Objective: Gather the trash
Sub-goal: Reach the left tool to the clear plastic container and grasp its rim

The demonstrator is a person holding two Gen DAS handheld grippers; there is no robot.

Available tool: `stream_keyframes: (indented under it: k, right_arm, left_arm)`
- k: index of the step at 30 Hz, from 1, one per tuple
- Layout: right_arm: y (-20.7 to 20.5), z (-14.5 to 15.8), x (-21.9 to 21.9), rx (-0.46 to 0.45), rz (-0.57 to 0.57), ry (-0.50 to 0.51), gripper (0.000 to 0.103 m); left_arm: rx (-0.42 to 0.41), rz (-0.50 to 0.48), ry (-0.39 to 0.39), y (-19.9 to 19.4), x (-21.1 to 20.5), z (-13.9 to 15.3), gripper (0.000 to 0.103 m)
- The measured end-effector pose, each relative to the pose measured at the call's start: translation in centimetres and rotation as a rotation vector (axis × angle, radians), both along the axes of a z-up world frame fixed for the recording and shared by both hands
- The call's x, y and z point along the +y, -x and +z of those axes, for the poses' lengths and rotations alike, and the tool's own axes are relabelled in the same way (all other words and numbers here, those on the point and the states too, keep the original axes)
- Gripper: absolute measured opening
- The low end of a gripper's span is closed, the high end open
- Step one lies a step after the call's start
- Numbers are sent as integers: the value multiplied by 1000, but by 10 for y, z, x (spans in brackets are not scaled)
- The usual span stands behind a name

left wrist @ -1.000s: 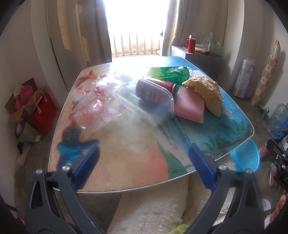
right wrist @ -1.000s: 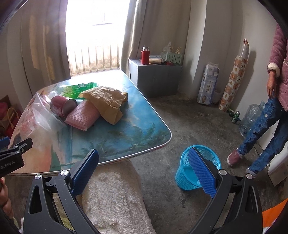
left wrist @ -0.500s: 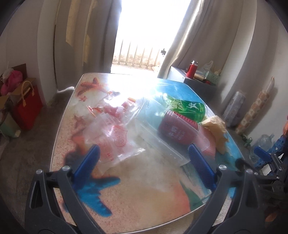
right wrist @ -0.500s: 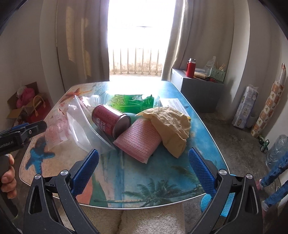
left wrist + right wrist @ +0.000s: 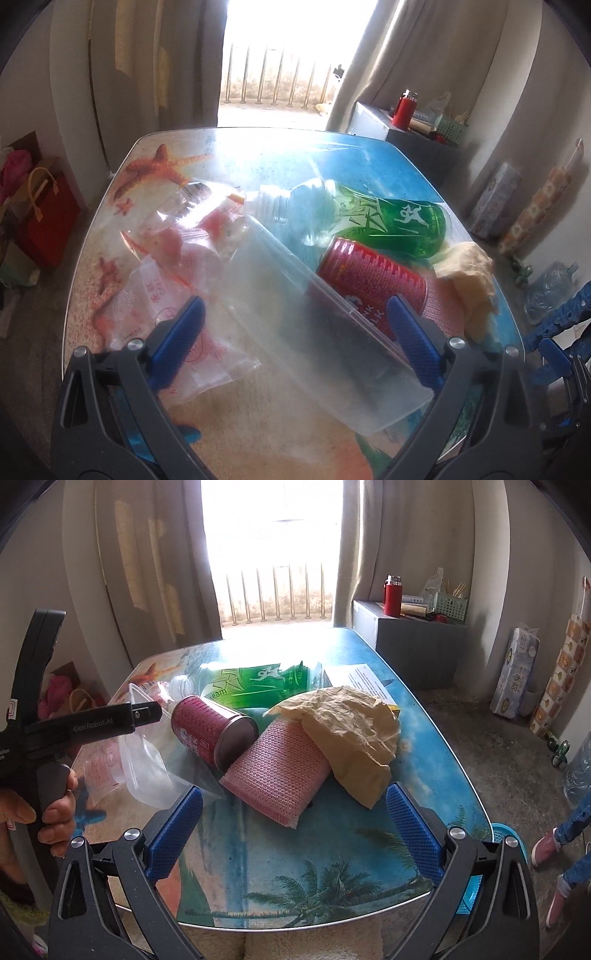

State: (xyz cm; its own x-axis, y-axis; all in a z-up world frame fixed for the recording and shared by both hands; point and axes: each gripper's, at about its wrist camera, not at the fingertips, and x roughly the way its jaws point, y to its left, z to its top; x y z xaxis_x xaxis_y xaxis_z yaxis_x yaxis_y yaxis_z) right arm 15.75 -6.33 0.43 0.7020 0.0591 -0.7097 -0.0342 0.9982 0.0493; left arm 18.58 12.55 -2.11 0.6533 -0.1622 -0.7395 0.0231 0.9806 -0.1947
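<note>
A glass-topped table [image 5: 424, 760] printed with a beach scene fills the centre of both views, its litter heaped toward the middle and left. Largest is a clear plastic bag [image 5: 314, 325] sprawled across the lower centre of the left wrist view, then a green plastic bottle [image 5: 388, 221], a crumpled brown paper [image 5: 354, 731], a pink woven pad [image 5: 280, 771], a red drink can [image 5: 210, 731] and small printed sachets [image 5: 162, 295]. The left gripper [image 5: 295, 347] hangs over the bag with fingers spread wide, holding nothing; the right gripper [image 5: 295, 834], equally wide and empty, faces the pad from the lower centre. A blue basket [image 5: 502, 834] peeks from under the table's lower-right edge. The risk: the can lies on its side against the bag, so tugging the slack film could roll it off the near rim. Open tabletop lies bottom centre and along the right edge.
</note>
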Motion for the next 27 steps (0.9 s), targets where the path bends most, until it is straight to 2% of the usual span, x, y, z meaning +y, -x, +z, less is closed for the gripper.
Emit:
stream_keyframes:
  k: [5, 7, 8, 10, 11, 13, 17, 23, 27]
  right_arm:
    - [-7, -8, -18, 21, -11, -47, 97]
    - [-9, -10, -24, 28, -10, -70, 97]
    - [-8, -10, -26, 27, -9, -78, 97]
    - [-5, -10, -29, 17, -8, -86, 97]
    - [-2, -9, -30, 12, -8, -89, 97]
    - [3, -8, -33, 4, -9, -99, 97]
    - [13, -6, -39, -3, -16, -126, 97]
    - [35, -3, -43, -13, -8, -140, 97]
    - [50, -3, -47, -19, -8, -139, 97]
  left_arm:
    - [16, 24, 6, 24, 11, -2, 94]
    - [38, 23, 3, 32, 11, -3, 82]
    - [61, 22, 8, 34, 11, -4, 72]
    - [102, 24, 19, 40, 11, -8, 62]
    - [117, 25, 14, 43, 10, -9, 53]
    - [140, 25, -10, 49, 8, -11, 45]
    - [157, 21, -42, 57, 6, -13, 21]
    - [152, 23, -80, 69, 4, -13, 4]
    - [184, -24, -58, 81, 5, -10, 3]
